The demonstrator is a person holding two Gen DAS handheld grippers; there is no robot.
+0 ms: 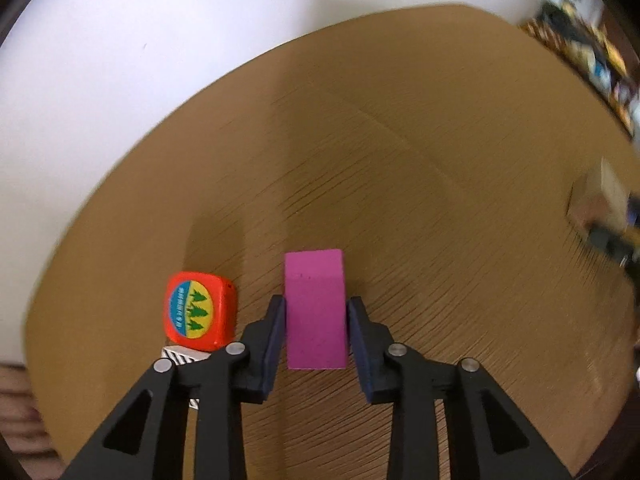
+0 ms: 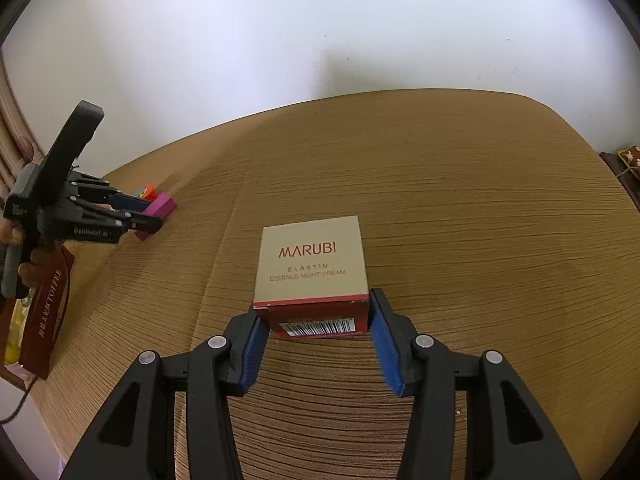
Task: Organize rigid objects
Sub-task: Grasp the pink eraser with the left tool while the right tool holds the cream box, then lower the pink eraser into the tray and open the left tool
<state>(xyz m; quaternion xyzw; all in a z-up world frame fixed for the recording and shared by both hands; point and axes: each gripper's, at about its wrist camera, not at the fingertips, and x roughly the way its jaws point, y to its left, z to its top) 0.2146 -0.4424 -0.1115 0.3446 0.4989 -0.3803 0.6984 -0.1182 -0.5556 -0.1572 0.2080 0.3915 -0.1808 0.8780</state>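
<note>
surface: brown ribbed counter filling the middle and lower frame of both views, with a plain white wall across the top.
left tongs: lower centre of the left wrist view; both dark blue pads lie against the sides of the magenta block, narrowed to the block's width and gripping it.
magenta block: between the left pads, long axis running away from the camera, its base on the counter; also seen at middle left of the right wrist view.
tape measure: orange case with a yellow, blue and green round label, just left of the left tongs, near the counter's left edge.
striped item: black-and-white, mostly hidden under the tape measure and the left finger; cannot tell what it is.
right tongs: lower centre of the right wrist view; blue pads spread wide, flanking the near end of the box, a clear gap at the right pad, contact at the left pad uncertain.
marubi box: beige top, red sides, barcode facing the camera; sits flat on the counter at frame centre.
toffee box: dark red, at the left edge of the right wrist view.
</note>
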